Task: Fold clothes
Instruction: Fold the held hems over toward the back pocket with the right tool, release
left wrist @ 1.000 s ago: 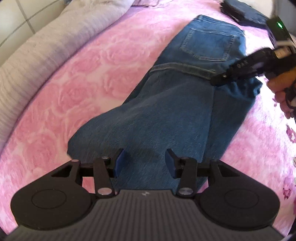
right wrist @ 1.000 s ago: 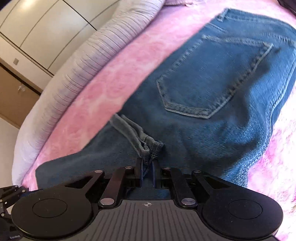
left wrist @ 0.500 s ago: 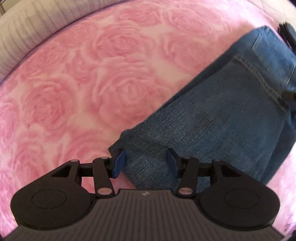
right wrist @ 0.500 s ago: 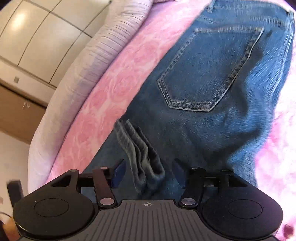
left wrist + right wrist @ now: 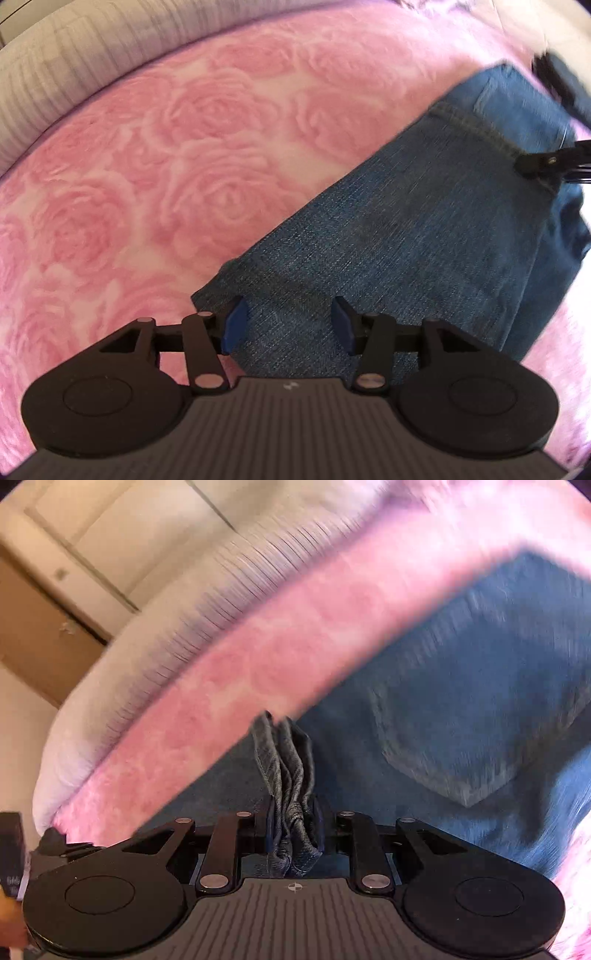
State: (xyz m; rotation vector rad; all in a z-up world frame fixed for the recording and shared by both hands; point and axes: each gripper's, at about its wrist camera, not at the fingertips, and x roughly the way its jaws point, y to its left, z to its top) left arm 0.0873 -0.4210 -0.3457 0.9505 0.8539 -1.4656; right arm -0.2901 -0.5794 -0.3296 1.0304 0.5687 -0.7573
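Jeans (image 5: 424,236) flat on pink rose blanket (image 5: 155,192), already doubled lengthwise, back pocket (image 5: 461,738) face up.

Right gripper (image 5: 293,834) at the jeans' bunched hem edge — jaws just been closing, now clamped on a gathered wad of denim (image 5: 290,775) standing up between the pads. Left gripper (image 5: 286,325) at the jeans' other end, over the near corner, jaws parted, pads astride the cloth but not pressing; nothing held.

Step in hand, by judgement: take both ends for the next fold. To do well: drop left pads onto the corner and pinch all layers, not the top one only; lift both ends level; keep cloth taut; lay edge onto edge.

Containers: none seen. Grey ribbed bolster (image 5: 55,74) beyond the jeans; cabinet doors (image 5: 92,554) farther off.
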